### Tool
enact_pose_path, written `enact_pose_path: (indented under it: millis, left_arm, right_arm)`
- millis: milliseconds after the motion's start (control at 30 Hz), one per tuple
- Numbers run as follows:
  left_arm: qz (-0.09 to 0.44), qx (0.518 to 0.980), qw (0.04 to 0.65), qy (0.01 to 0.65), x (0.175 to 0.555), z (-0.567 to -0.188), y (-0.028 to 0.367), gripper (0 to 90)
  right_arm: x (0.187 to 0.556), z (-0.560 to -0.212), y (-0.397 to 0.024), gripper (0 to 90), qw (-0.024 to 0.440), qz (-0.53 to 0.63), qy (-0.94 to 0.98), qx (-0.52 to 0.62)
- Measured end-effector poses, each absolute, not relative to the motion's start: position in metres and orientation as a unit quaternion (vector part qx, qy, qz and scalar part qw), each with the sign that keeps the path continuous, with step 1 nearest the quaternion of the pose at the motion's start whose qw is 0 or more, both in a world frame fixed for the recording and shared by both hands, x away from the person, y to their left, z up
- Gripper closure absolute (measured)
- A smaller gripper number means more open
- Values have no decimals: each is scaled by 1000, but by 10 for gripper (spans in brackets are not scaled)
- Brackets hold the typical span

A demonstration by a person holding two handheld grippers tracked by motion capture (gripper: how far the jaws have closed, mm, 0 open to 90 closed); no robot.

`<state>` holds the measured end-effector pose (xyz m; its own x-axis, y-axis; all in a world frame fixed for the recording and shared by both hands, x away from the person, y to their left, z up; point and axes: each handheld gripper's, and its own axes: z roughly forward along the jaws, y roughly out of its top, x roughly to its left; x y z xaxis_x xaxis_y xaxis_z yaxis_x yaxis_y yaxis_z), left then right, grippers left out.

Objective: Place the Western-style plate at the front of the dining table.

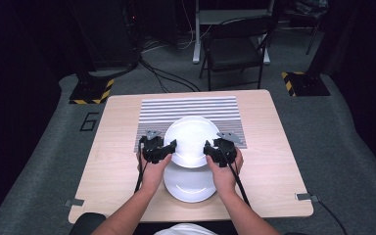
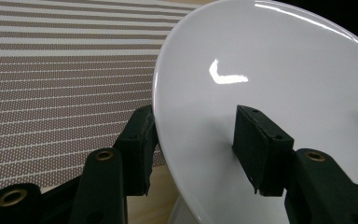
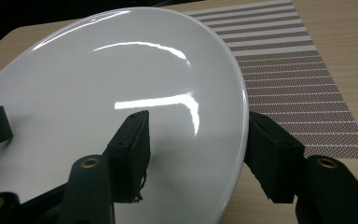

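I hold a glossy white plate (image 1: 191, 141) between both grippers, lifted and tilted over the near edge of a striped placemat (image 1: 191, 105). My left gripper (image 1: 171, 145) is shut on its left rim. In the left gripper view one pad lies on the plate's (image 2: 261, 84) upper face and the other under the rim, gripper (image 2: 198, 130). My right gripper (image 1: 207, 147) is shut on the right rim in the same way, gripper (image 3: 200, 133) on plate (image 3: 121, 79). A second white plate (image 1: 191, 187) lies flat on the table below, between the person's hands.
The wooden table (image 1: 284, 161) has bare room left and right of the plates. Beyond its far edge stand a black folding chair (image 1: 235, 46) and two floor bases with yellow-black tape (image 1: 93, 90) (image 1: 303, 83). Cables trail from both grippers toward the near edge.
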<state>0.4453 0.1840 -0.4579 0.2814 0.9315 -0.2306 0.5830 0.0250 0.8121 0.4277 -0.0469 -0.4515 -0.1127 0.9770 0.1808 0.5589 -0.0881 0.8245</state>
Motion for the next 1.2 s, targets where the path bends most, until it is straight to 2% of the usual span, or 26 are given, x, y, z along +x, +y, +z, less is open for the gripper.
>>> enact_pose_path:
  millis: [567, 1200]
  left_arm:
    - [215, 660, 453, 559, 461, -433, 187, 491]
    - [201, 656, 448, 572, 480, -434, 190, 497]
  right_arm:
    - [442, -432, -45, 419, 261, 421, 620, 609]
    - [467, -423, -41, 426, 269, 419, 625, 601]
